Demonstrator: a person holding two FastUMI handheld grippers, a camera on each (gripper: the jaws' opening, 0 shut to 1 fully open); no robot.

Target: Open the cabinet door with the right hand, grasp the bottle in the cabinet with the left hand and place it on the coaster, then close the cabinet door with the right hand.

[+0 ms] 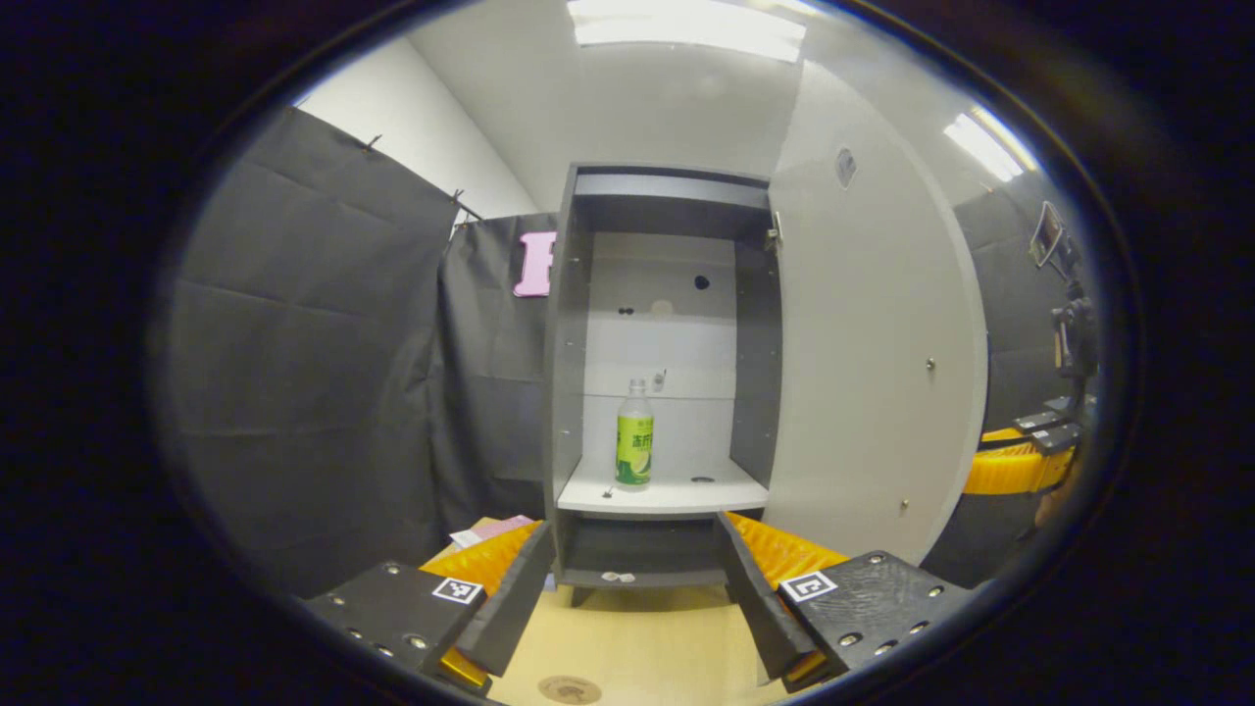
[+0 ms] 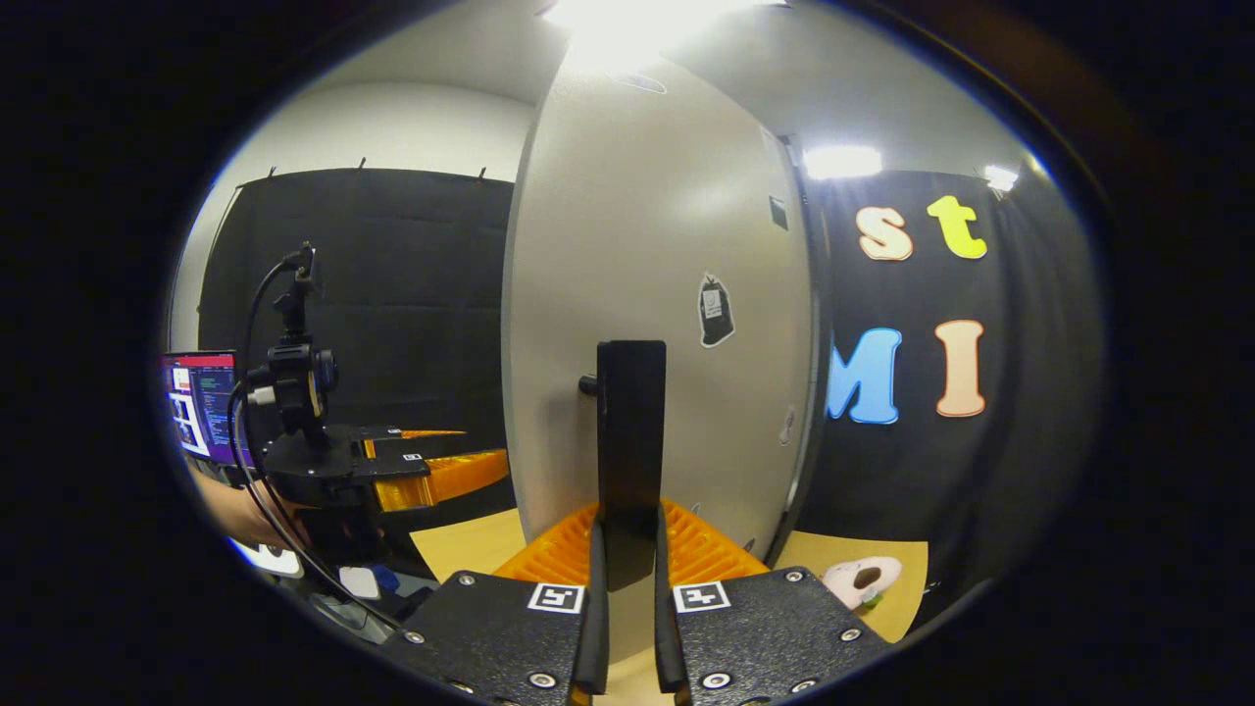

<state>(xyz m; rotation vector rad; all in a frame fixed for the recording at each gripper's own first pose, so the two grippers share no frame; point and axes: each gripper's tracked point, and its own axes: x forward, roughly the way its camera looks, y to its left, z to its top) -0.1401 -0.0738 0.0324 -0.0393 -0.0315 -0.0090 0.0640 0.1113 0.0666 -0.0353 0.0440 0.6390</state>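
Grey panels form one tall cabinet (image 1: 659,373) standing on a light wooden tabletop (image 1: 627,642), and its single white door (image 1: 868,343) hangs swung wide to the right of the opening. Inside, one white shelf (image 1: 677,495) carries one bottle (image 1: 634,434), upright, with a green label and a pale cap, standing toward the left half of that shelf and clear of the cabinet's side walls. Two small dark specks lie on the same shelf, one just left of the bottle and one to its right. Below the shelf is a darker lower compartment.

One round brown coaster (image 1: 570,689) lies flat on the tabletop in front of the cabinet, well apart from the bottle. The left gripper (image 1: 632,579) hovers before the cabinet with its two fingers spread apart and nothing between them; the bottle sits above the gap, farther in.

At the far right of the left gripper view, beyond the door's edge, part of the other tool is visible.

In the right gripper view, the right gripper (image 2: 627,574) has its two fingers drawn close together on one dark upright handle (image 2: 630,441) at the door's free edge, both fingers pressing its lower end. Left of the door, the left gripper's body is visible, held by a hand, and a lit screen (image 2: 201,404) stands behind it. One small white object (image 2: 863,579) lies on the tabletop right of the door.
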